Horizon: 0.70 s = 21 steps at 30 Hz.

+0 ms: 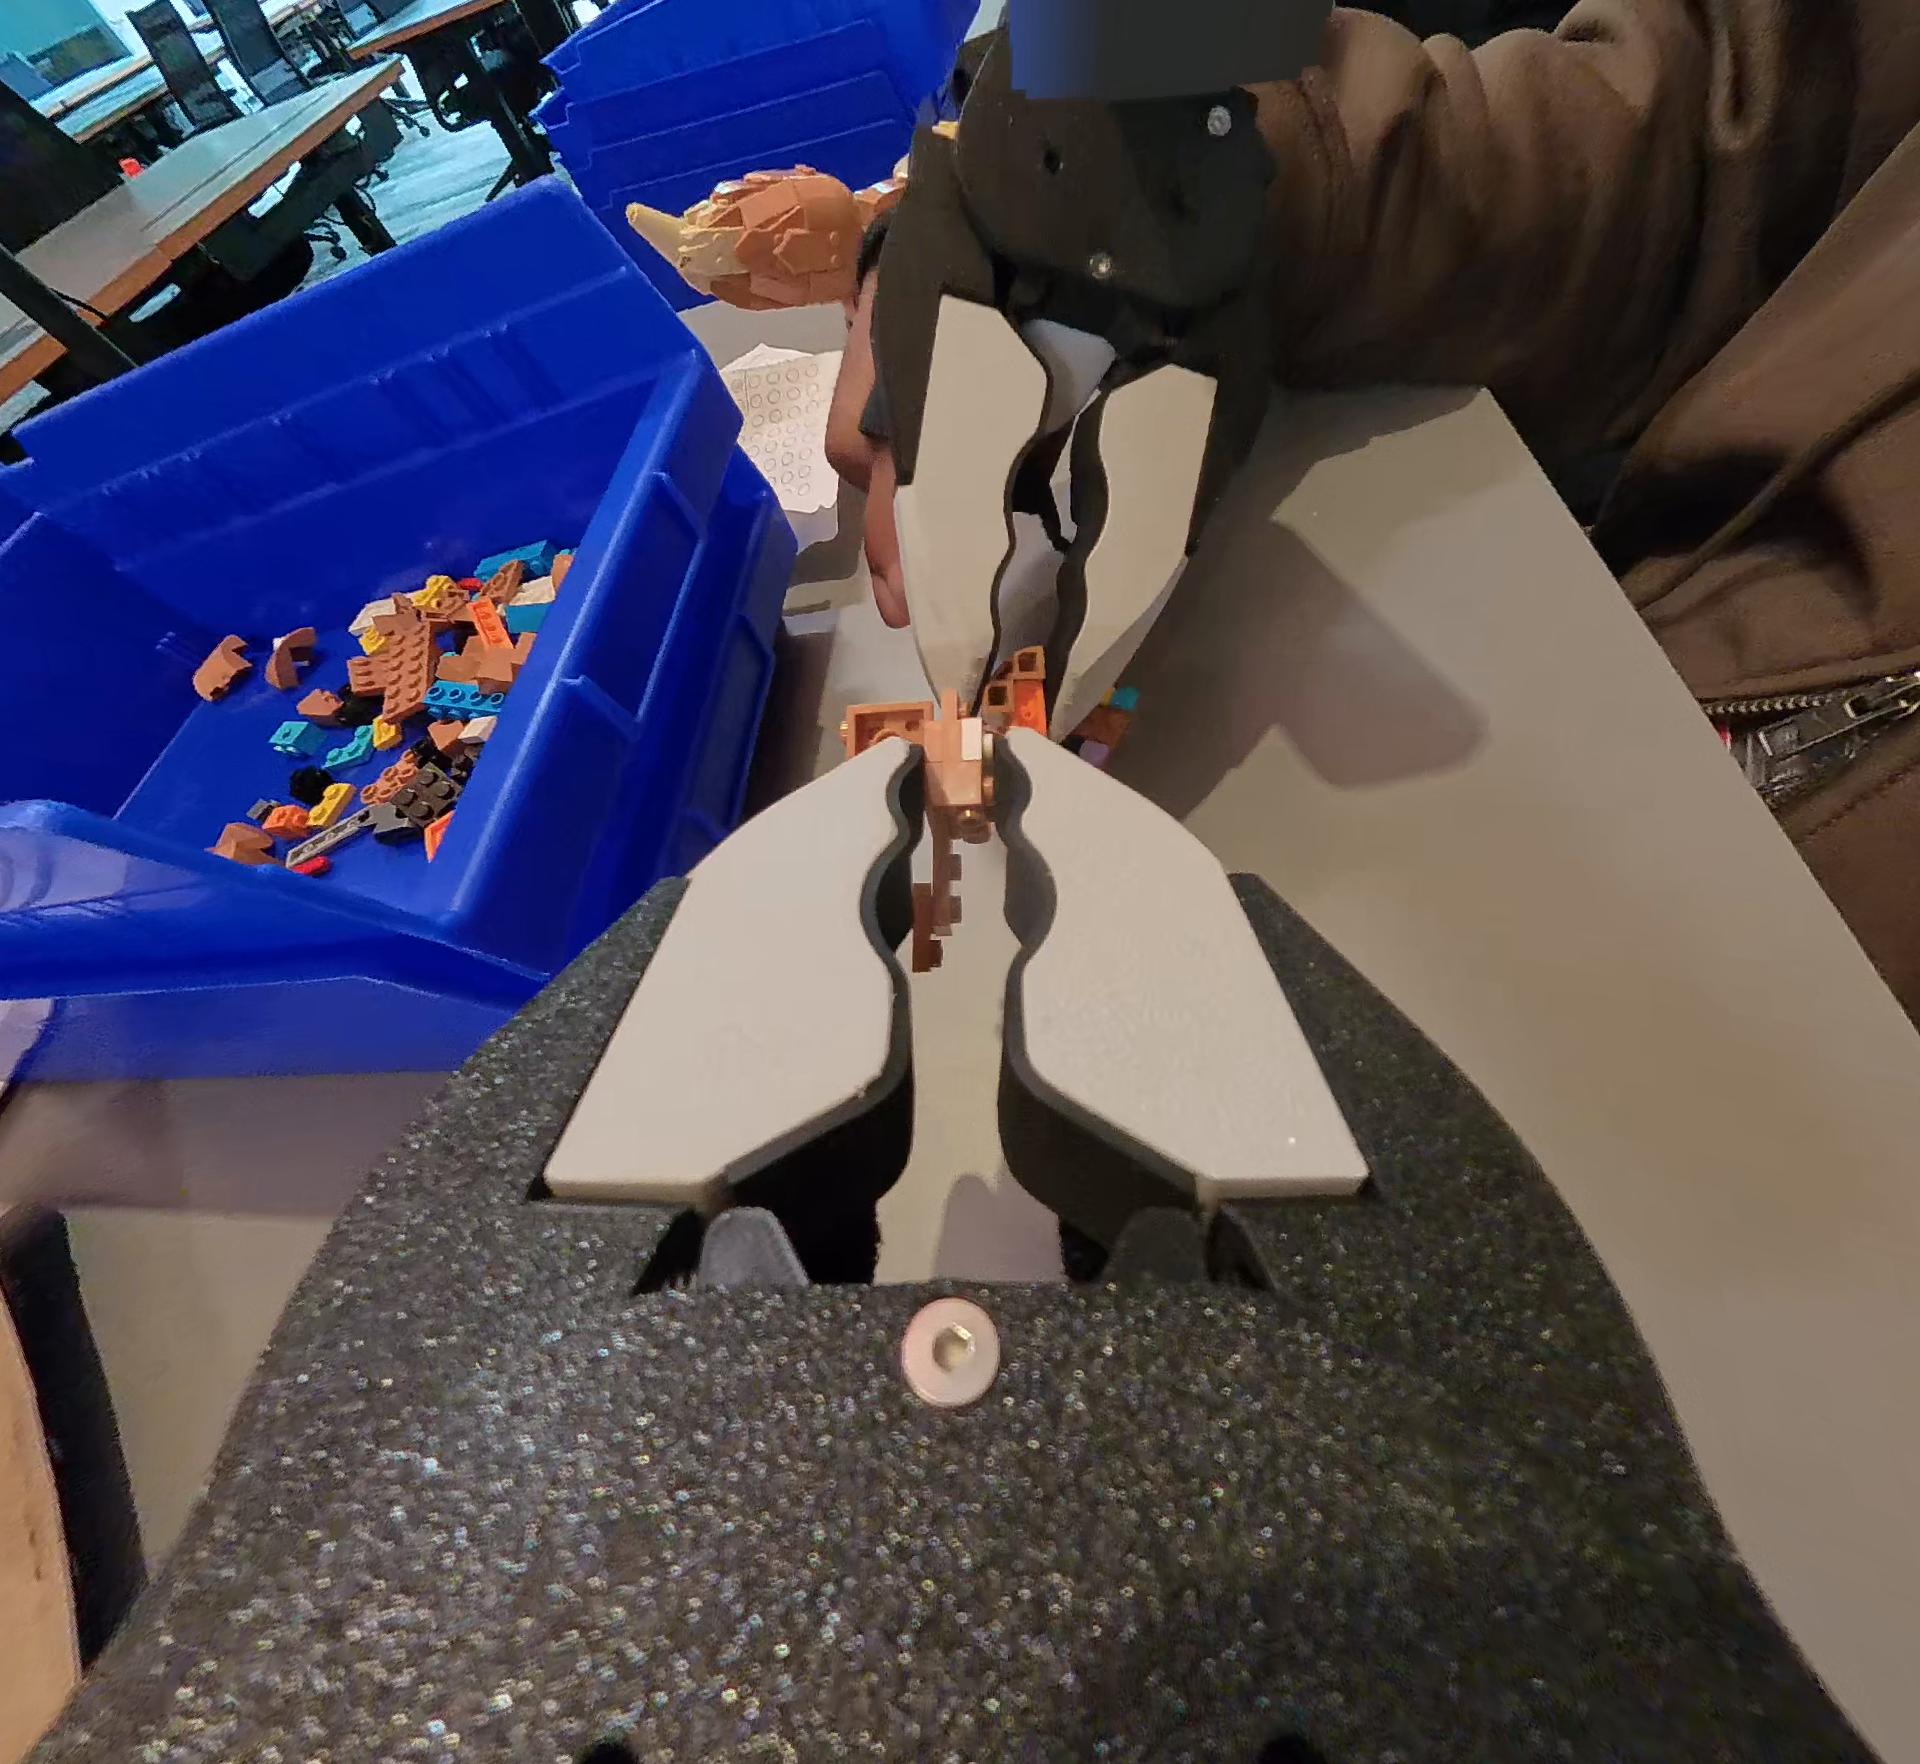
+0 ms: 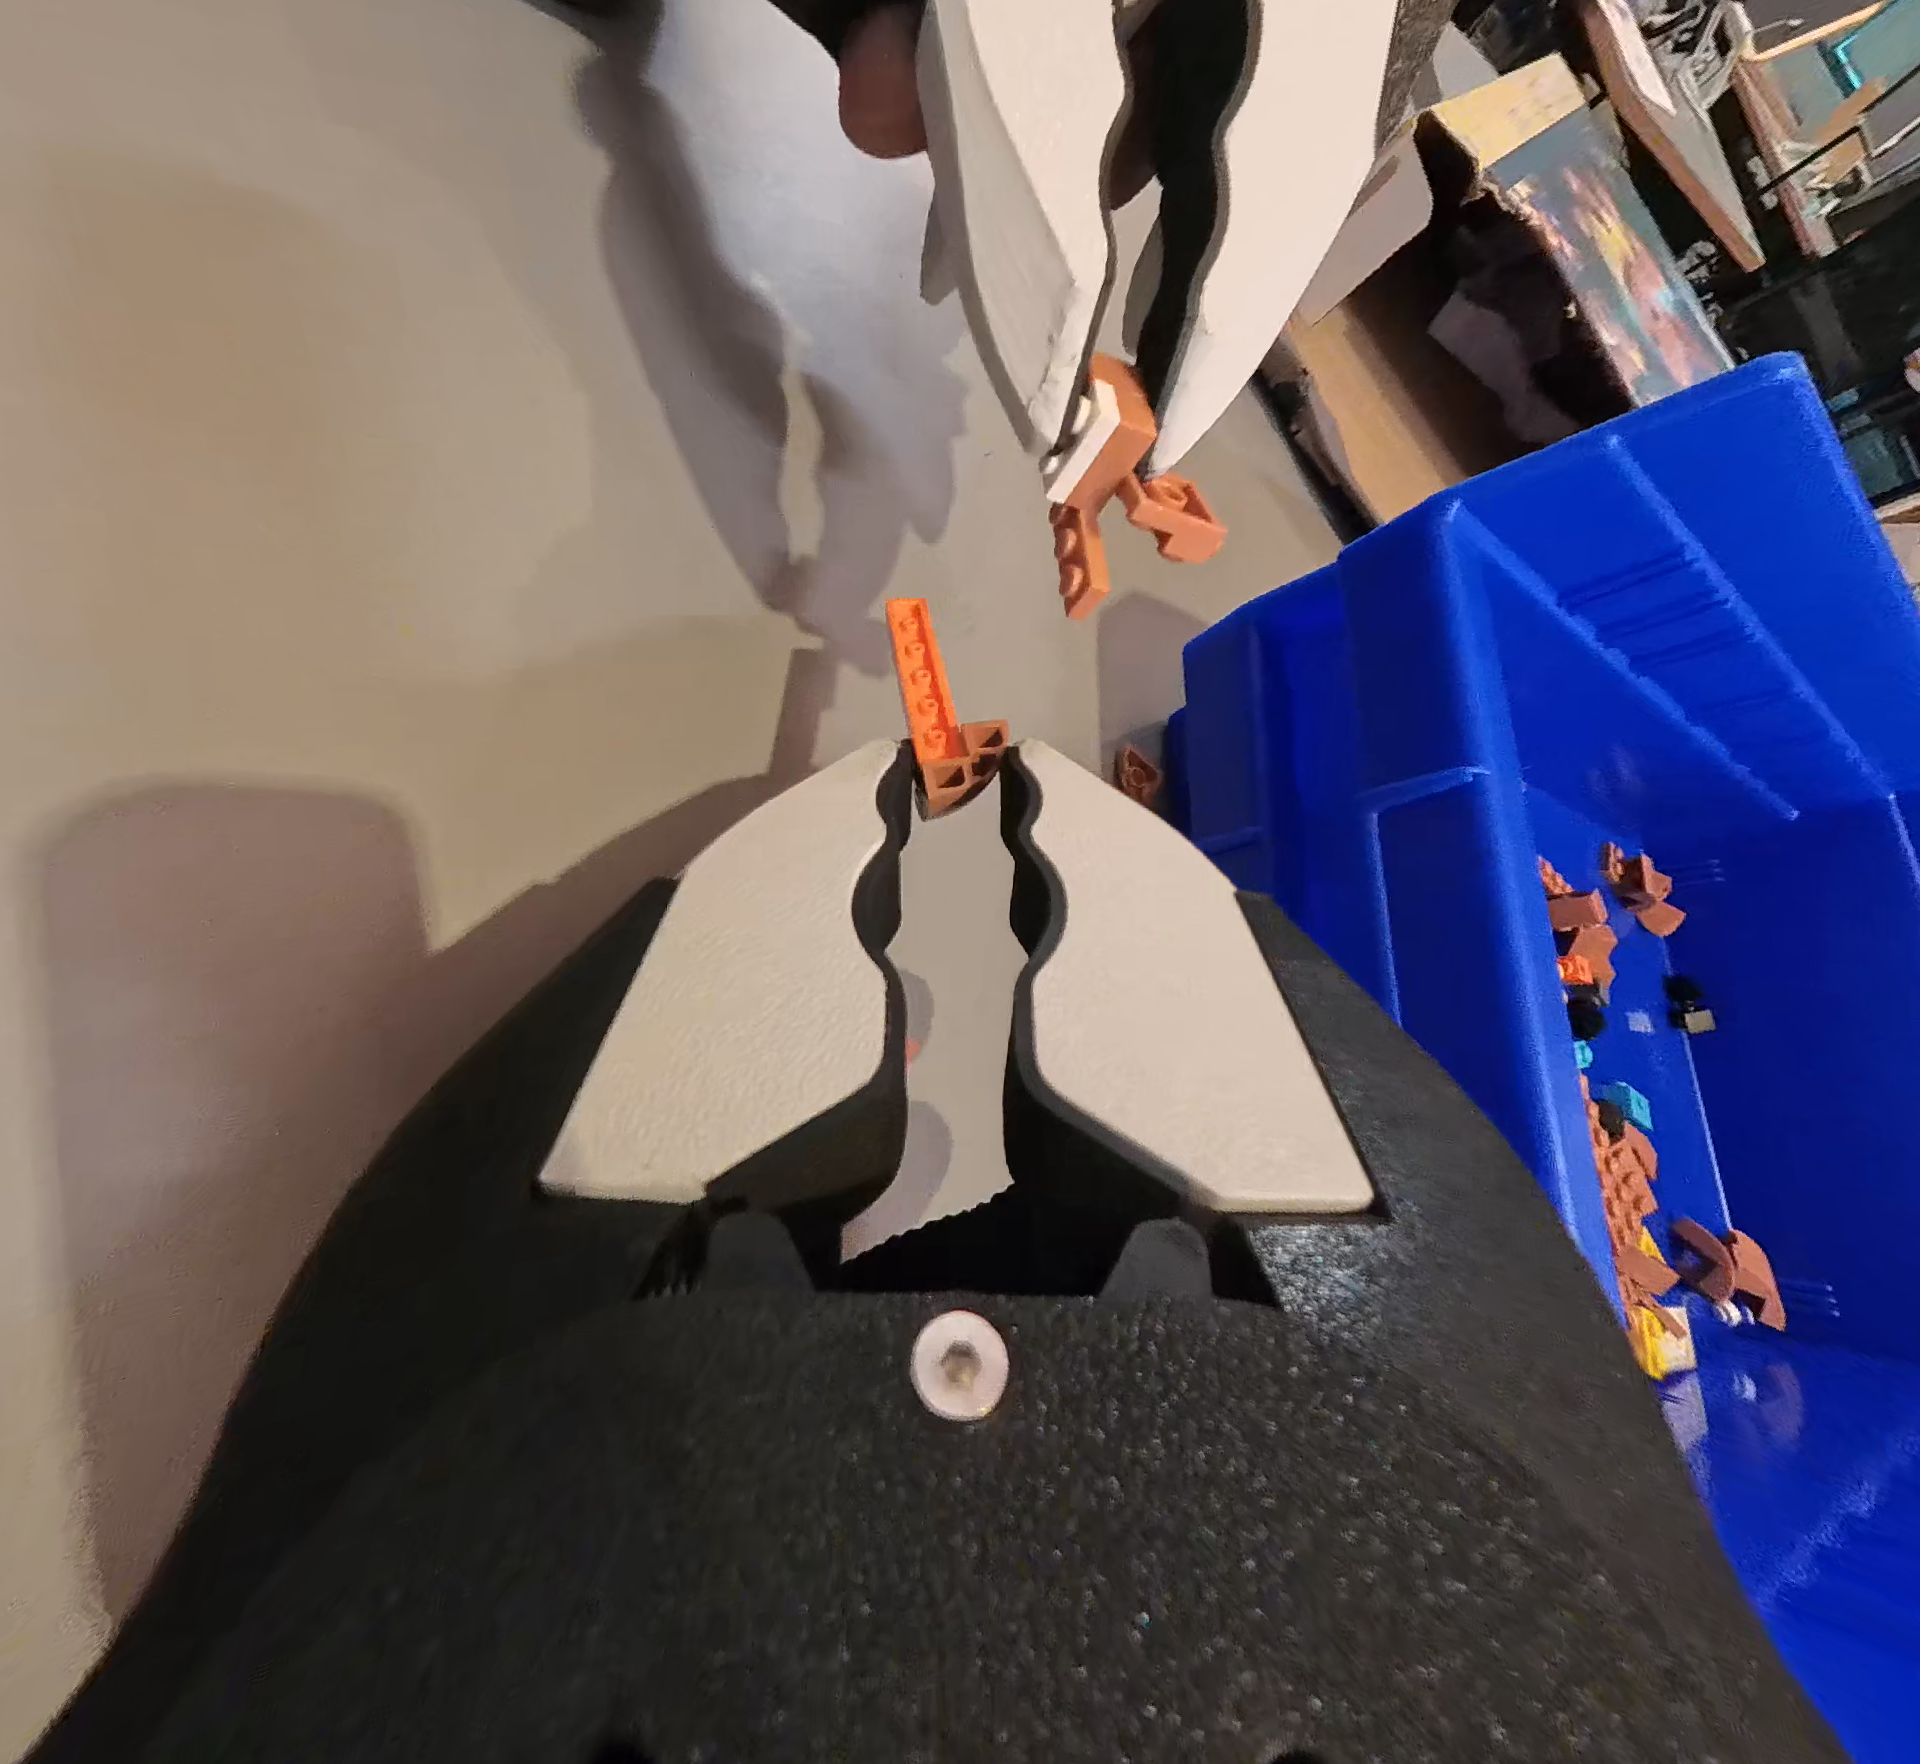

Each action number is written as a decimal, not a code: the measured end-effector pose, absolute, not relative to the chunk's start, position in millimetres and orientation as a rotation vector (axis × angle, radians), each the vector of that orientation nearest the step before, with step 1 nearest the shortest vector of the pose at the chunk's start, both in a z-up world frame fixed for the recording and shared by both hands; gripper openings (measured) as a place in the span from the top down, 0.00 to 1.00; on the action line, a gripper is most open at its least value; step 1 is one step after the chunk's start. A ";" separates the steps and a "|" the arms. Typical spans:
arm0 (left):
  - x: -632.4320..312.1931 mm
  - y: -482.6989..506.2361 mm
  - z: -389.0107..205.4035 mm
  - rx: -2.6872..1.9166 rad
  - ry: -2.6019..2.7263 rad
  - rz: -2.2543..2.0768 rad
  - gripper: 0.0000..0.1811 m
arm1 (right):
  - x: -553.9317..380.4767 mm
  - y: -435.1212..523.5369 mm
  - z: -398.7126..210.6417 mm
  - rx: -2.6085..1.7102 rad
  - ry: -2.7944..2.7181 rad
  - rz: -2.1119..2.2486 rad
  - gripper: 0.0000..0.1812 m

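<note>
My left gripper is shut on a small brown brick assembly with a white piece, held above the grey table. In the right wrist view the left gripper comes down from the top with that assembly, brown plates hanging below it. My right gripper is shut on an orange plate joined to a brown piece. In the left wrist view the right gripper points down, its tips just beyond mine, the two held pieces close together.
A blue bin with several loose bricks stands left of the grippers; it also shows in the right wrist view. A brown brick-built model, stacked blue bins and a person's brown sleeve lie behind. A loose brown brick lies by the bin. About 5 centimeters separates my left fingertips from my right.
</note>
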State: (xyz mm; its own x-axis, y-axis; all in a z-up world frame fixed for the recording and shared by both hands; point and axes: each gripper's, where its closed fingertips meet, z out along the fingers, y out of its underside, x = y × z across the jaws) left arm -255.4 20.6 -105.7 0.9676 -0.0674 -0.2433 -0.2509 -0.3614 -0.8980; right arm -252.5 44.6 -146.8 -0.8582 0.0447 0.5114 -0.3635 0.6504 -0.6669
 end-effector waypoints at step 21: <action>-249.8 7.8 -178.2 -2.329 0.220 0.046 0.78 | -245.3 44.6 -127.5 0.370 -2.226 1.140 0.91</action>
